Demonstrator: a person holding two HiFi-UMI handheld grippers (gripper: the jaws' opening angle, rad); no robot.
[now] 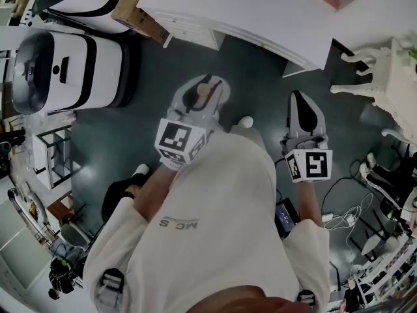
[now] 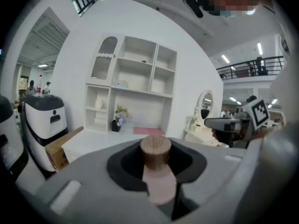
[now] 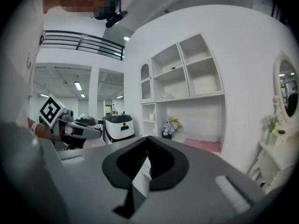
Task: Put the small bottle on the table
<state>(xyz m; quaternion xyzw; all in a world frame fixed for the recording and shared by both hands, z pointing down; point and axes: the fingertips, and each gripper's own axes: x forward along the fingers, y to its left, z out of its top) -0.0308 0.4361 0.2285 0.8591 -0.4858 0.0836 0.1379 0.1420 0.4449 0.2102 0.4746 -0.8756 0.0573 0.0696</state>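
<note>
**Bottle (image 2: 158,183) in the left gripper (image 1: 206,87), short of the worktop (image 1: 260,12)**

At the far left a white machine (image 1: 65,64) stands on the dark floor (image 1: 254,83). A cardboard box (image 1: 138,12) lies just right of it, against the worktop's left end.

Next comes the left gripper, held out over the floor on the near side of the worktop. Its jaws are partly apart and closed on the bottle. The pink body sits between them, and the wooden cap (image 2: 155,147) points toward the worktop. The bottle is clear of the worktop and touches only the jaws.

The white worktop runs across the far middle. In the left gripper view a white shelf unit (image 2: 135,85) rises behind it, with a small bunch of flowers (image 2: 120,118) in a dark pot at the foot of the shelves.

To the right, level with the left gripper and well apart from it, is the right gripper (image 1: 301,103). Its jaws are pressed together with nothing between them, and it also hangs over the floor.

At the far right stands a white dressing table (image 1: 384,77) with curved legs. Near it, cables (image 1: 355,207) trail over the floor.
</note>
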